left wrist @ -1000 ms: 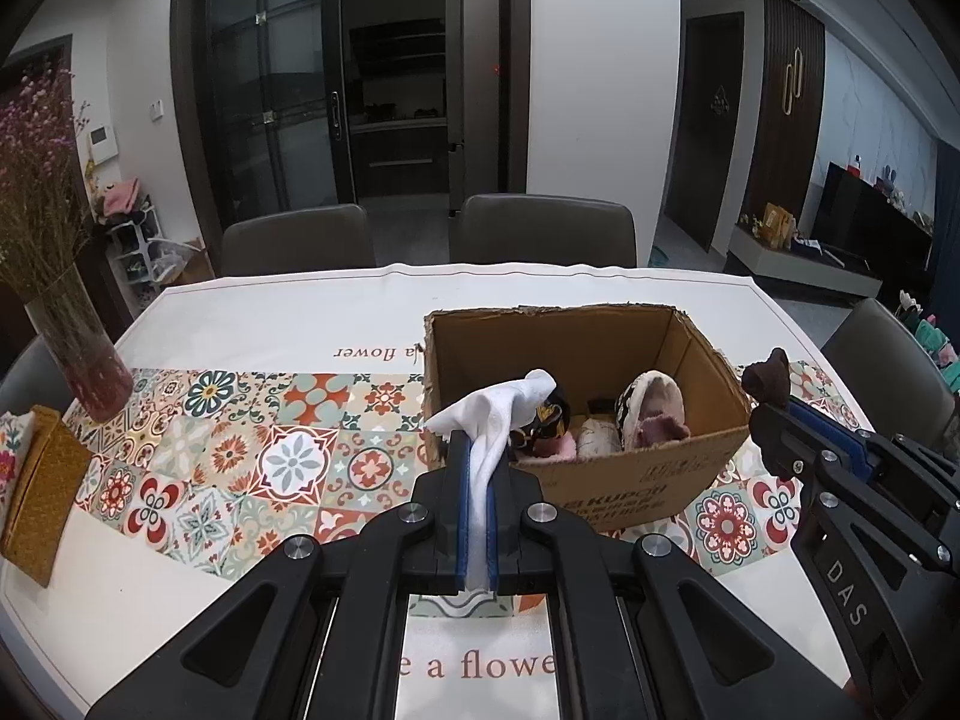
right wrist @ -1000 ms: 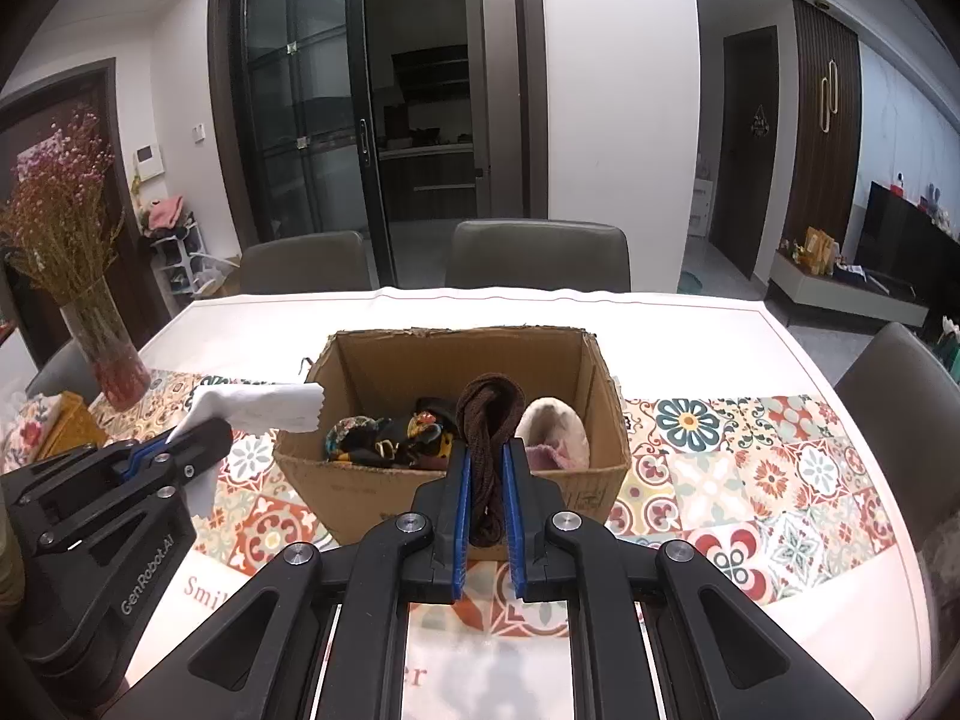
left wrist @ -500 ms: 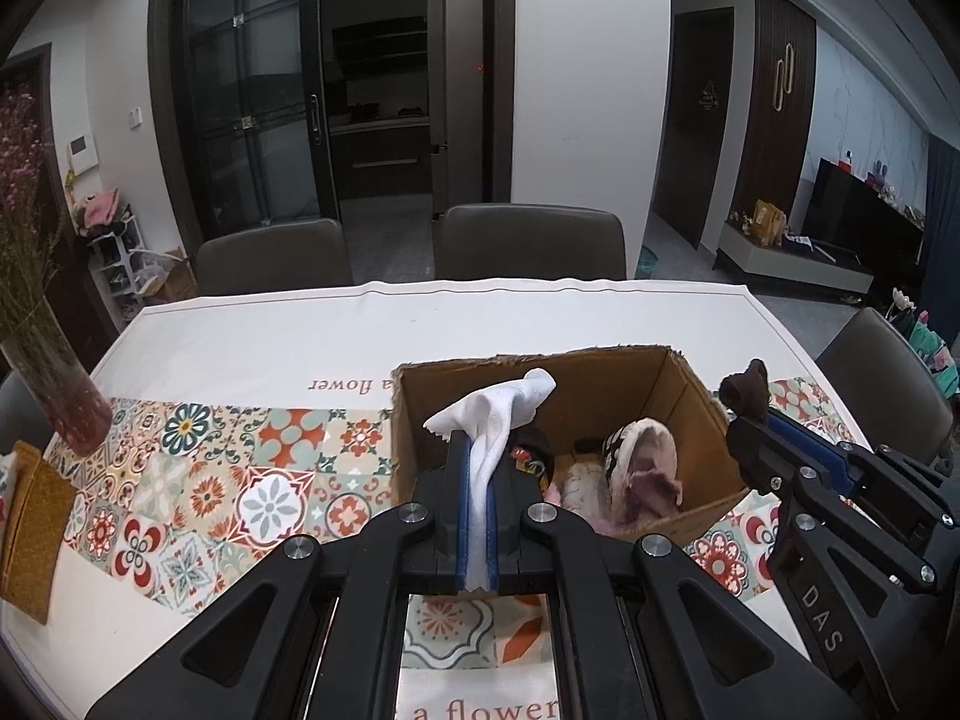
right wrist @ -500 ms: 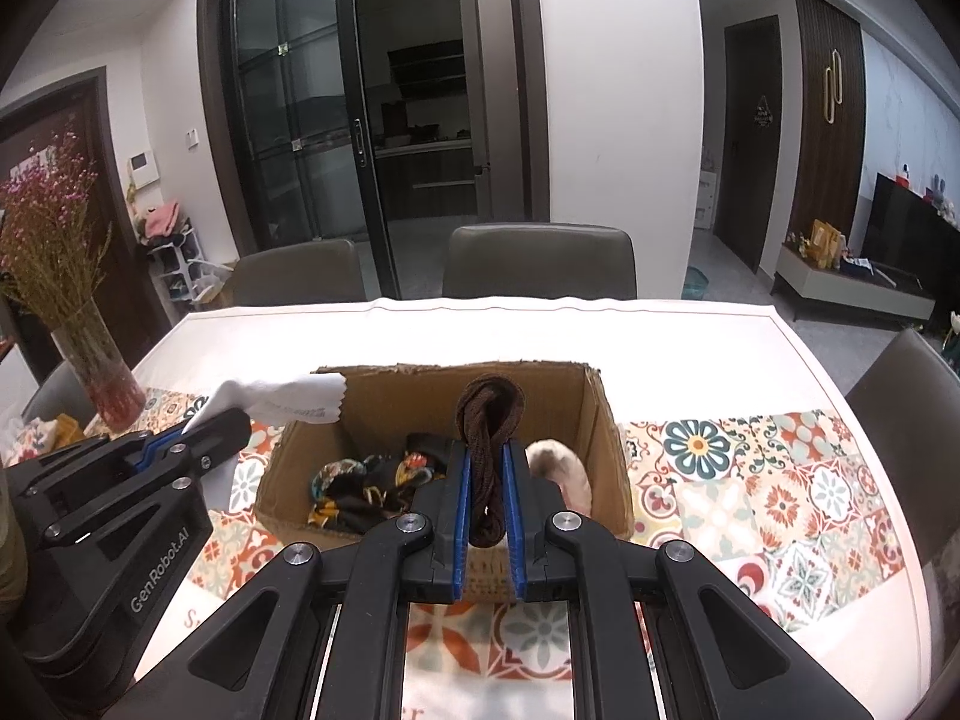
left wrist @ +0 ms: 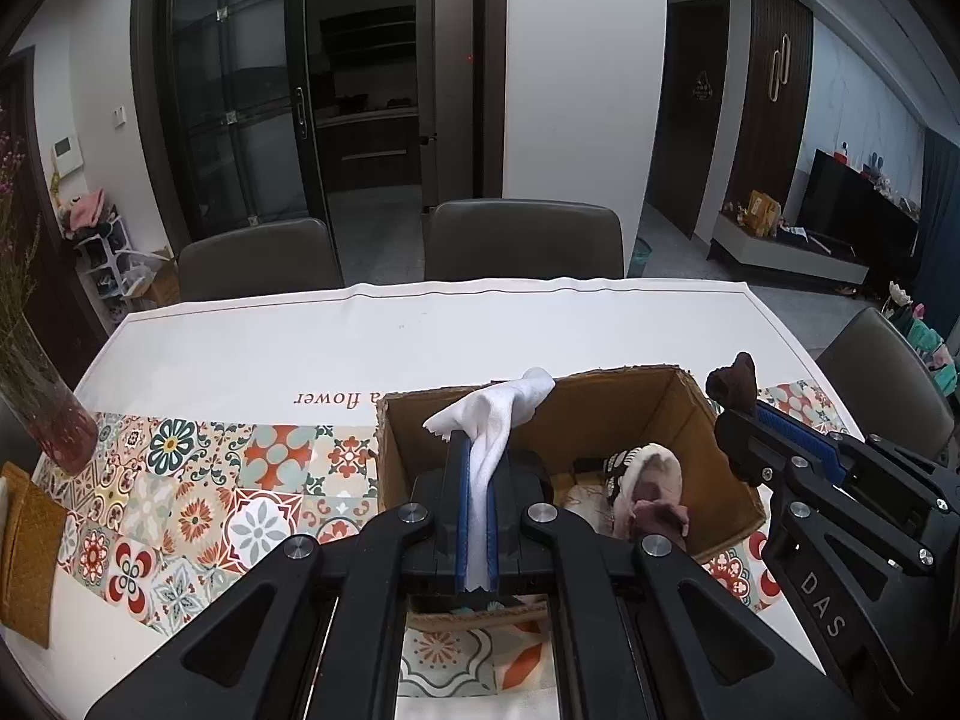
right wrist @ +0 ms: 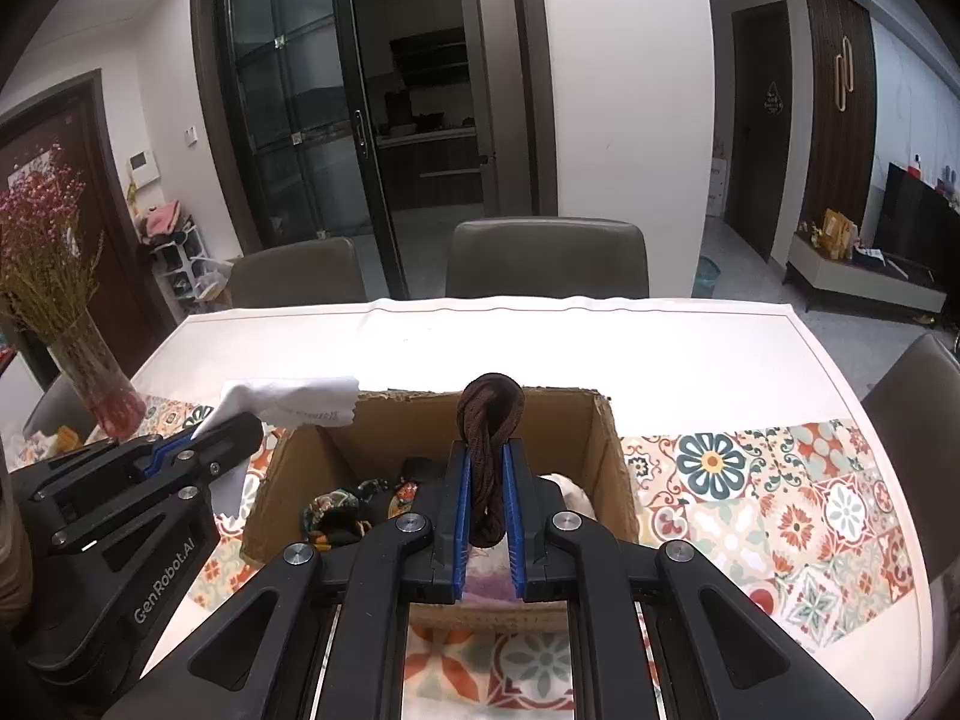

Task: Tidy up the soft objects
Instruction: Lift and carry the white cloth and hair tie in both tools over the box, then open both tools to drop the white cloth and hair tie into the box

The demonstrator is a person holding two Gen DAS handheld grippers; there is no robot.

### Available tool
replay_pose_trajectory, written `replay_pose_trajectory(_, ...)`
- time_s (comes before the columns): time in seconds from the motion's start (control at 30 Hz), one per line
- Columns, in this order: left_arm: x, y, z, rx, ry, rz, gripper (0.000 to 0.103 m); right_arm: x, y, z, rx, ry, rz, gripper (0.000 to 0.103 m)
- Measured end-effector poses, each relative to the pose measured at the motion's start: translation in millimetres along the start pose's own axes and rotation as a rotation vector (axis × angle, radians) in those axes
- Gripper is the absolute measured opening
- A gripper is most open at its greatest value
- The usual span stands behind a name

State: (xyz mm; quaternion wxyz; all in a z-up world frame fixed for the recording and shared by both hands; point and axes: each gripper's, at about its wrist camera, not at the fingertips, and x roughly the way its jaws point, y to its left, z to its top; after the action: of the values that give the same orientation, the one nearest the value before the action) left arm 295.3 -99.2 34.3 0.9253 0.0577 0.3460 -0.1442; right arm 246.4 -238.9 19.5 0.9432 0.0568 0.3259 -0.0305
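An open cardboard box (left wrist: pixel 678 402) (right wrist: pixel 609 450) stands on the patterned runner. My left gripper (left wrist: pixel 477 450) is shut on a white cloth (left wrist: pixel 498 420), held over the box's left part; the same white cloth (right wrist: pixel 288 402) shows in the right wrist view. My right gripper (right wrist: pixel 486 456) is shut on a dark brown knitted piece (right wrist: pixel 489 420), held over the box's middle; that brown piece (left wrist: pixel 735 381) also shows at the box's right wall. Inside lie a pink-and-cream plush slipper (left wrist: pixel 651 486), a white soft item (right wrist: pixel 570 489) and a colourful patterned fabric (right wrist: pixel 336 510).
A glass vase (right wrist: pixel 99 390) with dried flowers stands at the table's left. A yellow-brown pad (left wrist: pixel 27 546) lies near the left edge. Two dark chairs (left wrist: pixel 522 237) stand behind the white tablecloth (left wrist: pixel 420 336), another chair (left wrist: pixel 882 378) at the right.
Both grippers have moved forward over the box with their cloths still held. The box has come closer and lower in both views.
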Motion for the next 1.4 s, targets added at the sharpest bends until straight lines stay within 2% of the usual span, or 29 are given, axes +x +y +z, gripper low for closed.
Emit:
replay_pose_trajectory(0.27,20,2,3,-0.005,0.041,-0.022,0.006,15,3,4,-0.012,0.028,-0.005,0.012)
replay_pose_trajectory(0.57,41,2,-1,0.009,0.085,-0.035,0.007,39,-2,2,0.005,0.098,0.011,0.012)
replay_pose_trajectory(0.87,55,6,-6,0.005,0.126,-0.046,0.008,46,1,3,-0.006,0.117,0.011,0.014)
replay_pose_trajectory(0.93,55,6,-6,0.006,0.122,-0.036,0.019,47,0,4,0.002,0.123,0.015,0.016)
replay_pose_trajectory(0.97,55,6,-5,0.008,0.121,-0.031,0.023,47,-1,4,0.009,0.127,0.019,0.02)
replay_pose_trajectory(1.03,54,7,-6,0.01,0.115,-0.018,0.036,48,-3,4,0.02,0.126,0.017,0.034)
replay_pose_trajectory(1.1,53,7,-5,0.012,0.11,-0.009,0.038,46,-3,5,0.024,0.118,0.011,0.052)
replay_pose_trajectory(1.17,52,6,-6,0.02,0.111,-0.002,0.038,43,-4,5,0.025,0.104,-0.001,0.058)
replay_pose_trajectory(1.27,53,7,-7,0.023,0.116,0.009,0.047,41,-5,7,0.031,0.096,-0.005,0.065)
replay_pose_trajectory(1.33,52,8,-8,0.016,0.117,0.02,0.061,41,-5,7,0.036,0.096,-0.011,0.067)
replay_pose_trajectory(1.4,50,9,-8,0.009,0.112,0.038,0.068,41,-6,8,0.041,0.1,-0.012,0.069)
